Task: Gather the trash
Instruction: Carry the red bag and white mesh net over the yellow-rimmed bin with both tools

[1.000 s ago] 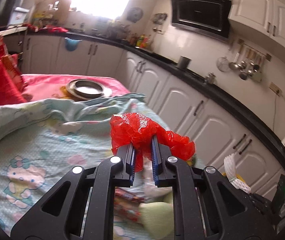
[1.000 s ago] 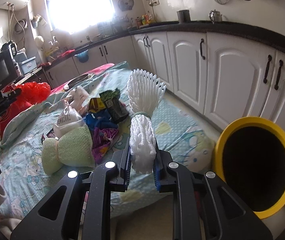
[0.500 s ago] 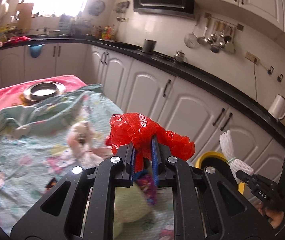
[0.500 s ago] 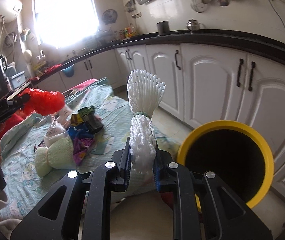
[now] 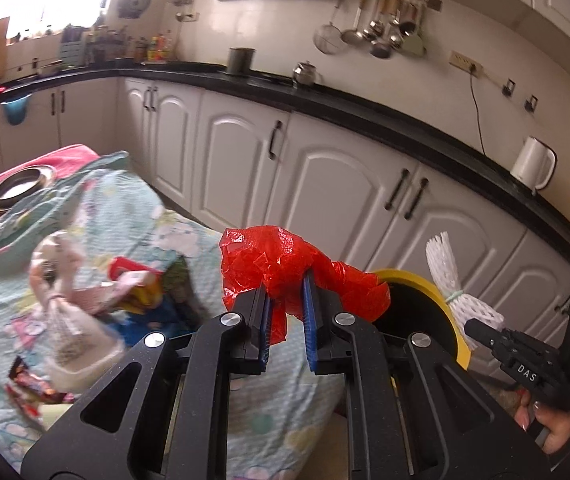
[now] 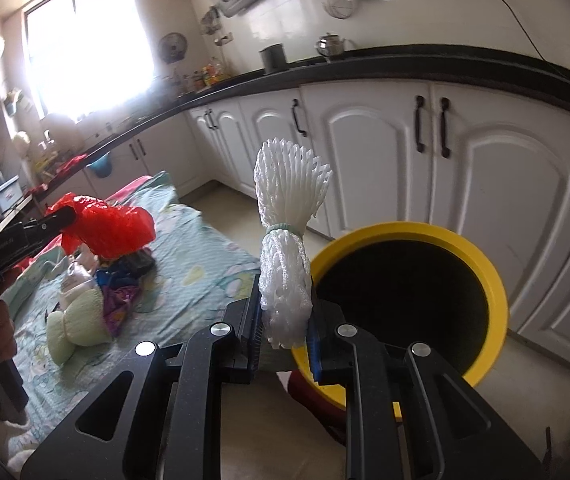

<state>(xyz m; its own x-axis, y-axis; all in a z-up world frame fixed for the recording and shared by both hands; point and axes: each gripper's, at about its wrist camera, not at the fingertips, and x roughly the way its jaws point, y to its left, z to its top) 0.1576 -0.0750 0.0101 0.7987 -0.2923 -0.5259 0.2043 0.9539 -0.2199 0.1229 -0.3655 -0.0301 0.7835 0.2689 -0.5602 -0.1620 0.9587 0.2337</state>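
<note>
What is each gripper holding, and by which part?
Left gripper pinches a red plastic bag by its lower bunched part. Right gripper clamps a white foam net by its lower end.

Bin (image 6: 481,258) stands before the cabinets (image 6: 525,184), right of the bed (image 6: 201,268) (litter (image 6: 121,300) on it).

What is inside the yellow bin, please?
The yellow bin shows only a dark interior in the right wrist view; no trash is discernible inside. Its bottom is lost in shadow, and the white foam net in the right gripper covers its near left rim.
</note>
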